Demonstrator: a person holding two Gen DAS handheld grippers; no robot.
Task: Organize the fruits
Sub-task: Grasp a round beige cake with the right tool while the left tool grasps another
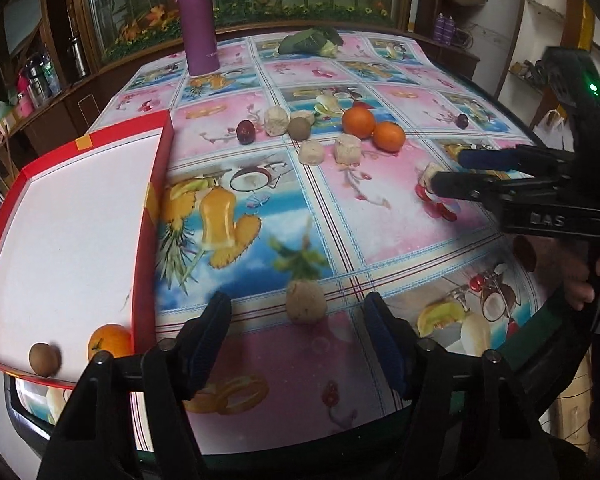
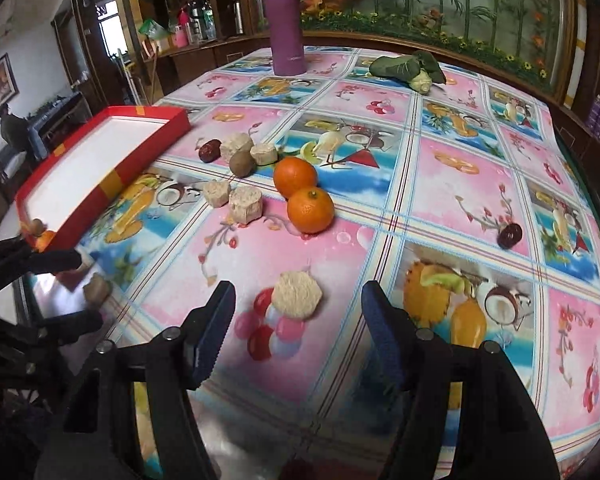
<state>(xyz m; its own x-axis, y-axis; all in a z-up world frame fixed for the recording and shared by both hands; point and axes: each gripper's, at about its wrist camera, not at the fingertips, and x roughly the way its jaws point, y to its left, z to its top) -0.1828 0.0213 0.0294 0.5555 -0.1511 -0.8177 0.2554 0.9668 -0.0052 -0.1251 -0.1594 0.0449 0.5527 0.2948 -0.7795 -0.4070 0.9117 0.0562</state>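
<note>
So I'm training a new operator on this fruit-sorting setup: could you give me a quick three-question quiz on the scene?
1. True or false: the red tray already holds an orange.
2. How many oranges sit on the tablecloth outside the tray?
3. What lies just ahead of the right gripper: A) pale puffed cake, B) purple bottle, C) leafy vegetable?

Key: 1 true; 2 two; 3 A.
</note>
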